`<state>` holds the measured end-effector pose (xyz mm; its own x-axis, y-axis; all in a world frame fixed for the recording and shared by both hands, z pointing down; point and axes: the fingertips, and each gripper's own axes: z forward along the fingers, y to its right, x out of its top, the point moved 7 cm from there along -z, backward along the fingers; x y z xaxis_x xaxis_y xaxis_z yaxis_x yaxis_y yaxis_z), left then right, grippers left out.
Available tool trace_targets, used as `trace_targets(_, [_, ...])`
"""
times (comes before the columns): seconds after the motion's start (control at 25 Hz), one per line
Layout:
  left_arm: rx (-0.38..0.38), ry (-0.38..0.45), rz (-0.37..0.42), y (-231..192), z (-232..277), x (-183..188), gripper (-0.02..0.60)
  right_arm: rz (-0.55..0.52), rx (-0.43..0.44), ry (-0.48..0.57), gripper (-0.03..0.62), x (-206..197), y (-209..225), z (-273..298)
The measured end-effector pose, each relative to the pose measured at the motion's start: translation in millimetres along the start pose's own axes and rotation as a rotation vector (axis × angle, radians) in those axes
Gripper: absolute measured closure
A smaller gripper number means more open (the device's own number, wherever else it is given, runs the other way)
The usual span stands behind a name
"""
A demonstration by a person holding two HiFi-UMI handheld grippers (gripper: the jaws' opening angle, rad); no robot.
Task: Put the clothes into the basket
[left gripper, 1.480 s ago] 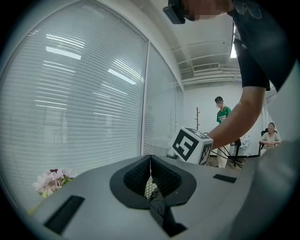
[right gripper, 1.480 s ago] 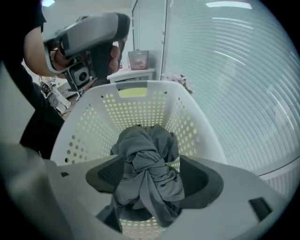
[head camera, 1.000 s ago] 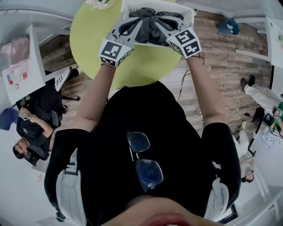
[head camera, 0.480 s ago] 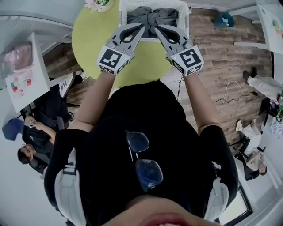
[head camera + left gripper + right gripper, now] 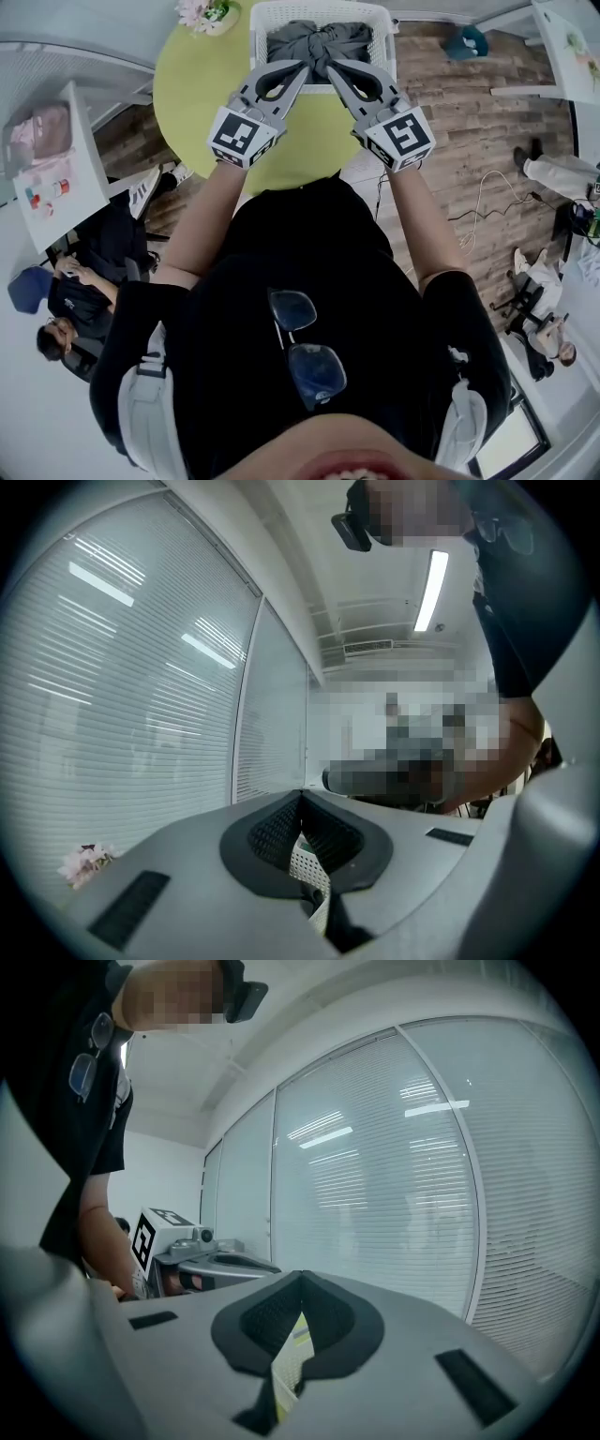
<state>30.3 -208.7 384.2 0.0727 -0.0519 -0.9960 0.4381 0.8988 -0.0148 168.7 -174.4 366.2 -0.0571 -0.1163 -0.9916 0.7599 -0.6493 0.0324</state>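
1. The round green table (image 5: 197, 103) bears the white basket (image 5: 382, 28) at its far side. Neither has shifted over the last second.
2. The grey clothes (image 5: 323, 42) lie bundled inside the basket, and nothing hangs over its rim. A second ago both grippers reached into this bundle; now it sits alone.
3. The left gripper (image 5: 302, 66) and the right gripper (image 5: 330, 70) have pulled back towards the person and lifted. Their tips are near each other over the basket's near edge, clear of the cloth.
4. The left gripper's (image 5: 300, 799) jaws meet tip to tip on nothing; only basket mesh shows behind them.
5. The right gripper's (image 5: 300, 1279) jaws, slightly apart a second ago, are now fully together and empty.
6. I judge that this garment is delivered and the hands are free.
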Motion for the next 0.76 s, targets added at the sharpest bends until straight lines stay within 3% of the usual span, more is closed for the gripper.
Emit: trace_targets(0.76, [0.019, 0.005, 0.027, -4.1, -1.0, -1.0, 0.571, -0.023, 0.0, 0.008, 0.571, 1.3, 2.6, 7.7])
